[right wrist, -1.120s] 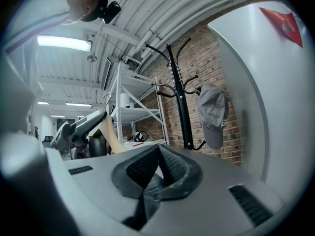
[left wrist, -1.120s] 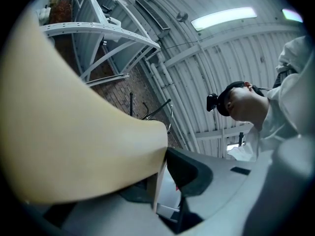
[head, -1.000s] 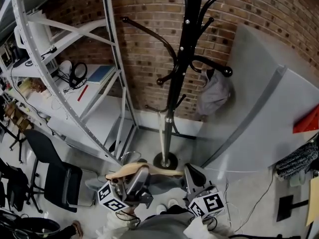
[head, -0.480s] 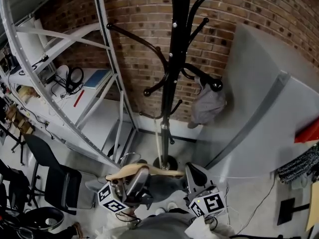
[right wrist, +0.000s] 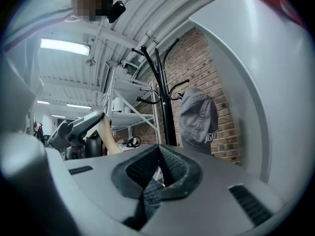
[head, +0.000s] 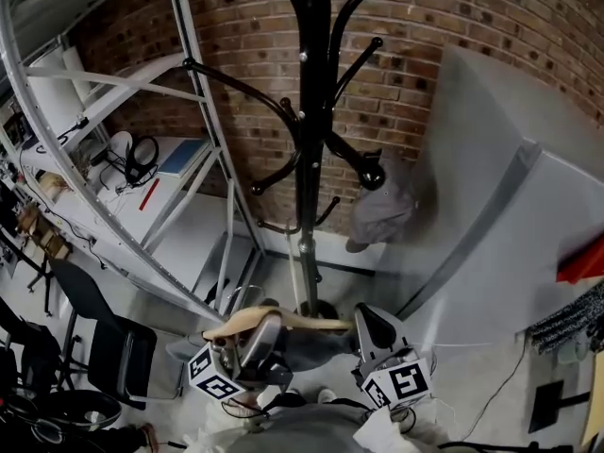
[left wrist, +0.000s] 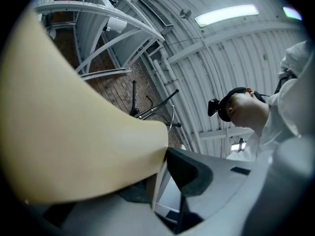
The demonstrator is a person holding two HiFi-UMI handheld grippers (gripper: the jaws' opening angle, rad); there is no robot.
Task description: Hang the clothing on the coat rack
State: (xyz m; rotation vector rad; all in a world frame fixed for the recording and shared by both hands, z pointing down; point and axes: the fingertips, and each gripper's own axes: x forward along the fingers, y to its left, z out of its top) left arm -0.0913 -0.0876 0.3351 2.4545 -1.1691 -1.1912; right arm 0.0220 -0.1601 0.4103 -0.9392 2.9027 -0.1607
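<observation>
Clamping wooden hanger [head: 283,321] in my left hand-held gripper [head: 257,336], jaws partly apart, pressed on the wood. Grey clothing [head: 311,345] hangs under it at 6 o'clock. My right hand-held gripper [head: 370,328] is closed with nothing in it. Coat rack [head: 309,159] stands at 12 o'clock, with a grey cap [head: 380,213] on a hook at 1 o'clock.

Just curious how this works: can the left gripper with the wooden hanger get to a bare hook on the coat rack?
Probably yes. The left gripper holds the wooden hanger near the coat rack with nothing between. The left-hand hook is bare, and the grey cap fills only another one.
</observation>
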